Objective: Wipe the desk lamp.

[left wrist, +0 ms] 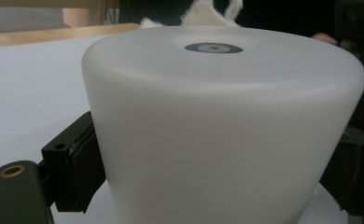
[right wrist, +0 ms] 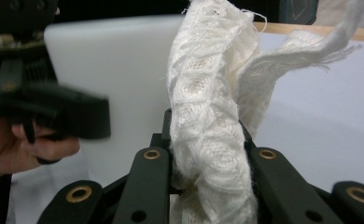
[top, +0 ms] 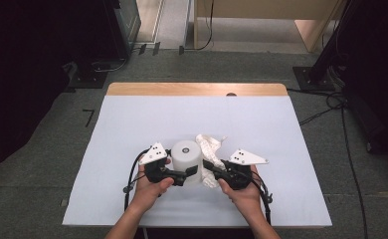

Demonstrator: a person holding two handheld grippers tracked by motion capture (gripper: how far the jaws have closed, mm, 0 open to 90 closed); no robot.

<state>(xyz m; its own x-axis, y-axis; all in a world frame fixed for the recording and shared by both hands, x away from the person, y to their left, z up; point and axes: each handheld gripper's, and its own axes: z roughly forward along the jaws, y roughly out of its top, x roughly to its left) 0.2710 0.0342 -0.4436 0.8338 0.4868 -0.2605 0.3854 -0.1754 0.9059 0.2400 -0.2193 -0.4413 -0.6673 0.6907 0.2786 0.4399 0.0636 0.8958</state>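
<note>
A frosted white cup (top: 186, 158) stands upside down near the front middle of the table, a dark ring on its upturned base. My left gripper (top: 191, 173) is shut on its lower wall; in the left gripper view the cup (left wrist: 222, 130) sits between the two black pads (left wrist: 80, 163). A white knitted cloth (top: 208, 147) rises just right of the cup. My right gripper (top: 208, 165) is shut on it, and in the right gripper view the cloth (right wrist: 208, 116) stands up from between the jaws of that gripper (right wrist: 208, 154), touching the cup (right wrist: 119, 79).
A white sheet (top: 132, 124) covers the table, with a wooden strip (top: 197, 88) along the far edge. Dark stands and cables (top: 326, 99) lie on the floor around the table. The other hand and its gripper (right wrist: 54, 109) show at the left of the right gripper view.
</note>
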